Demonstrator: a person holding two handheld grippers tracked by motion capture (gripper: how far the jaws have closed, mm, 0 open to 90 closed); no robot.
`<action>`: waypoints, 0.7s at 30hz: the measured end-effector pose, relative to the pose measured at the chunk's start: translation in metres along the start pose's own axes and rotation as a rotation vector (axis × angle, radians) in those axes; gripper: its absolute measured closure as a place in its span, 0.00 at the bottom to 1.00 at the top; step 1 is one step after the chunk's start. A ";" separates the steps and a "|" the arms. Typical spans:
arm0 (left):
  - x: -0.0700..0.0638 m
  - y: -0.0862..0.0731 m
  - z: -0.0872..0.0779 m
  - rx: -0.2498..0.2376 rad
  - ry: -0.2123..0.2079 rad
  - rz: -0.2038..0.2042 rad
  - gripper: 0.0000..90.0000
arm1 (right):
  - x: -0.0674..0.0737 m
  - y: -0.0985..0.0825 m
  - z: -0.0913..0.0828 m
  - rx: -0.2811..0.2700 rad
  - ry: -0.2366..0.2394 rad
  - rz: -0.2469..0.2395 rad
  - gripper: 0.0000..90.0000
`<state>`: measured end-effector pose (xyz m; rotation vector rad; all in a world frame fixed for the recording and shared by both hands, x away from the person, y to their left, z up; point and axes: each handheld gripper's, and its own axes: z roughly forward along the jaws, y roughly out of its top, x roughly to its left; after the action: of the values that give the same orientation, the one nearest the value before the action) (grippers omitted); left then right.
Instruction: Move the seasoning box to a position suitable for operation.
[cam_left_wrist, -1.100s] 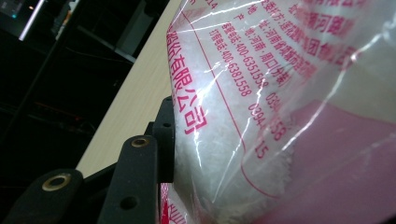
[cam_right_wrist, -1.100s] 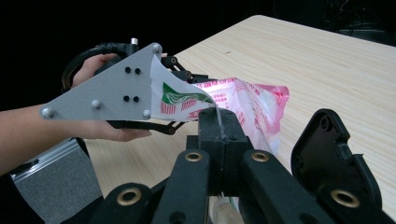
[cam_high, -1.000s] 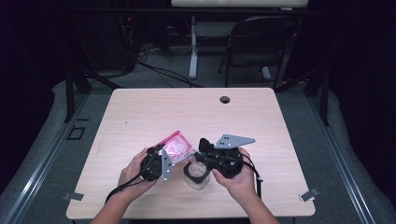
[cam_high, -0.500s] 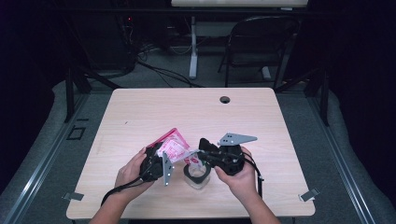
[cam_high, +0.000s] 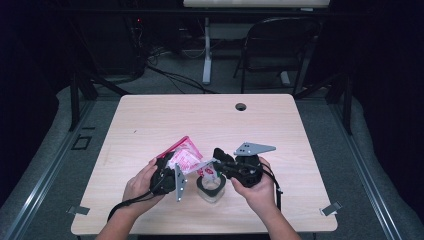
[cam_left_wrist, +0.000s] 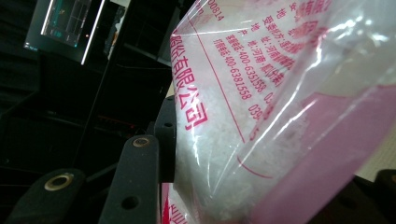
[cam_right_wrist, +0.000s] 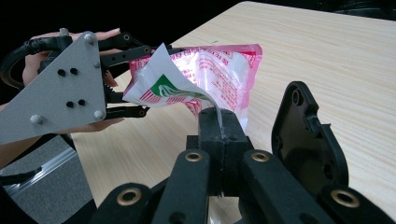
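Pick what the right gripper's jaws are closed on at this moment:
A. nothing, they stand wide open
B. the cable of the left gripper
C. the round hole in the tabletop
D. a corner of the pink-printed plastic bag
D: in the right gripper view the right gripper pinches a thin flap of the bag, whose body the left gripper holds above the table.

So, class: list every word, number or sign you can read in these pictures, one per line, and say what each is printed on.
"400-6351558", pink print on the clear bag of white grains, left gripper view.
"有限公司", large pink characters on the same bag.
A number starting "039", cut off at a fold in the bag.
Other pink Chinese lines on the bag: too small and skewed to read.
Green and red marks on the bag's torn corner: no legible text.
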<state>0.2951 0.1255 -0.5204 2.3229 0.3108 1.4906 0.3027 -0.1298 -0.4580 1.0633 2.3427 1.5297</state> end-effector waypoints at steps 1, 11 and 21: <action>0.000 0.000 0.000 0.001 0.001 0.002 0.69 | 0.001 0.000 0.000 -0.003 0.001 0.000 1.00; 0.003 0.002 -0.004 0.013 0.019 0.050 0.69 | 0.002 -0.001 -0.001 0.007 0.000 -0.007 1.00; 0.005 0.007 -0.004 0.034 0.021 0.107 0.69 | 0.000 -0.002 -0.001 0.017 -0.006 -0.002 1.00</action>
<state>0.2932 0.1218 -0.5112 2.3859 0.2230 1.5724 0.3012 -0.1309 -0.4597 1.0681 2.3558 1.5062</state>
